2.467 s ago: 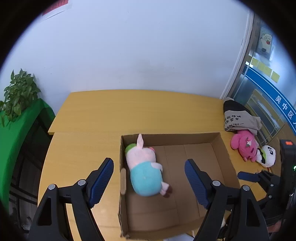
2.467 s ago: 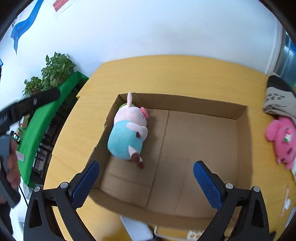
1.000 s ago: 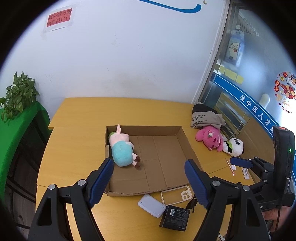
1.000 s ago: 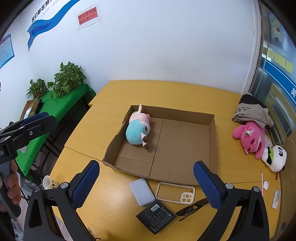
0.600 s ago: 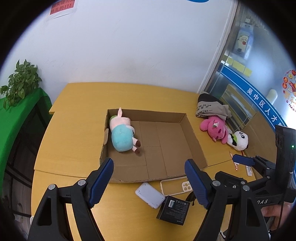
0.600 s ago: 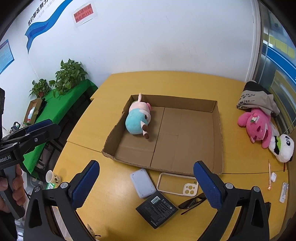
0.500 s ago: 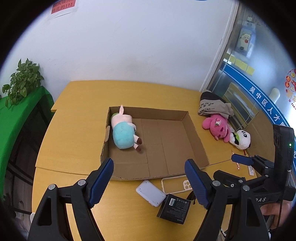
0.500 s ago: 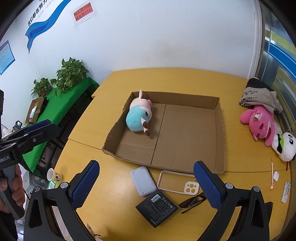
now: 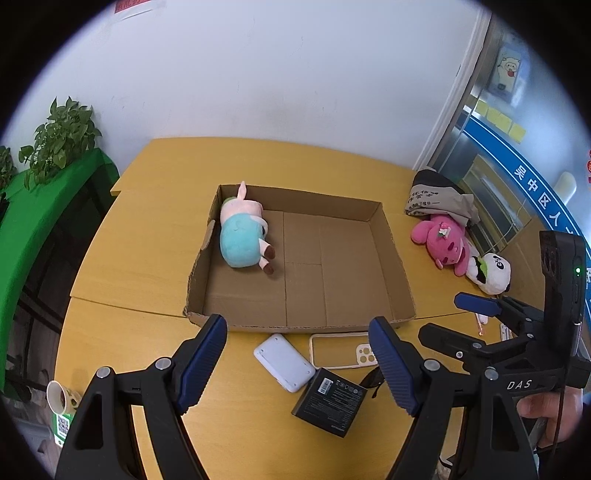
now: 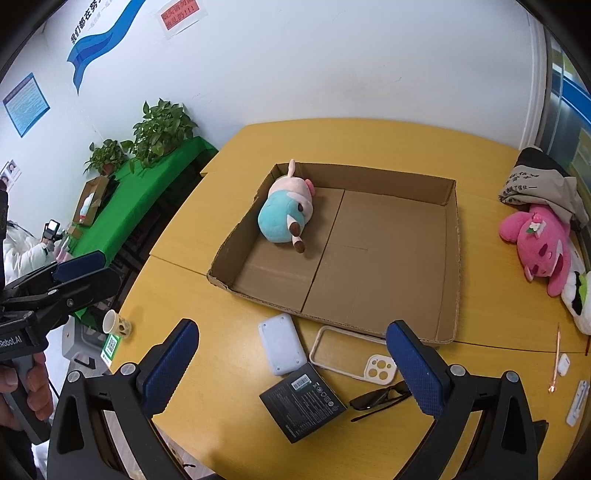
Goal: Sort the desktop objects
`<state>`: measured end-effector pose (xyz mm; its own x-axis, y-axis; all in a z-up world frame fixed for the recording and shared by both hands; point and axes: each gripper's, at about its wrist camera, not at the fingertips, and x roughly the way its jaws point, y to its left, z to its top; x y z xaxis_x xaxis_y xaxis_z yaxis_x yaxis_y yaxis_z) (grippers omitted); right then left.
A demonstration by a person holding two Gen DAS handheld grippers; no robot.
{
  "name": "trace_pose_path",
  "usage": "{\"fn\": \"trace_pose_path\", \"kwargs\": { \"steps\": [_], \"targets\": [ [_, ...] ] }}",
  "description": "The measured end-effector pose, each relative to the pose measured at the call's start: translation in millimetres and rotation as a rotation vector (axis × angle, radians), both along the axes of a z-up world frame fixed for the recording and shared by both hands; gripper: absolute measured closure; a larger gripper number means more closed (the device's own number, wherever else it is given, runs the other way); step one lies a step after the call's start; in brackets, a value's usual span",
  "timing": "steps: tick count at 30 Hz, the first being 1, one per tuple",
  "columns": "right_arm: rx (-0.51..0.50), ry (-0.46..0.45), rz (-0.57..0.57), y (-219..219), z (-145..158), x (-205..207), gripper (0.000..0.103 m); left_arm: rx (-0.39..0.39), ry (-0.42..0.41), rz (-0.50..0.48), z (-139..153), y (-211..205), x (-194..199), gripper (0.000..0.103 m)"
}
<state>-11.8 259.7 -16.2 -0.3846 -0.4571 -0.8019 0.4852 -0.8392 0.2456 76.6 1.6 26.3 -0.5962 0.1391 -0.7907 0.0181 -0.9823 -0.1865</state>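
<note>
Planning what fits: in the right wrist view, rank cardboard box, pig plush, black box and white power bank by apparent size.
1. cardboard box
2. pig plush
3. black box and white power bank: alike, unranked.

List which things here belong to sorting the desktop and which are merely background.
Job: cardboard box, pig plush inside it, white pad, phone case, black box, sunglasses, pink plush.
Background: plants, paper cup, wall notices.

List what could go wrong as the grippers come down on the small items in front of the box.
The white power bank, black box and phone case lie close together, so a grasp may nudge a neighbour. The sunglasses are thin and could slip. The left gripper and right gripper might collide.
</note>
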Motion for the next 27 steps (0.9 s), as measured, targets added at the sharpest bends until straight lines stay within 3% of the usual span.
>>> {"fn": "trace_pose_path", "kwargs": {
  "steps": [17,27],
  "targets": [
    [-0.079,-0.031,0.09,40.5,-17.9,1.3,0.0,-0.034,-0.025,0.057,-8.9,43.8,19.5,0.024],
    [-0.071,-0.06,0.057,56.4,-32.5,-1.2,0.0,-0.005,-0.029,-0.007,-25.0,50.3,3.3,0.024]
  ]
}}
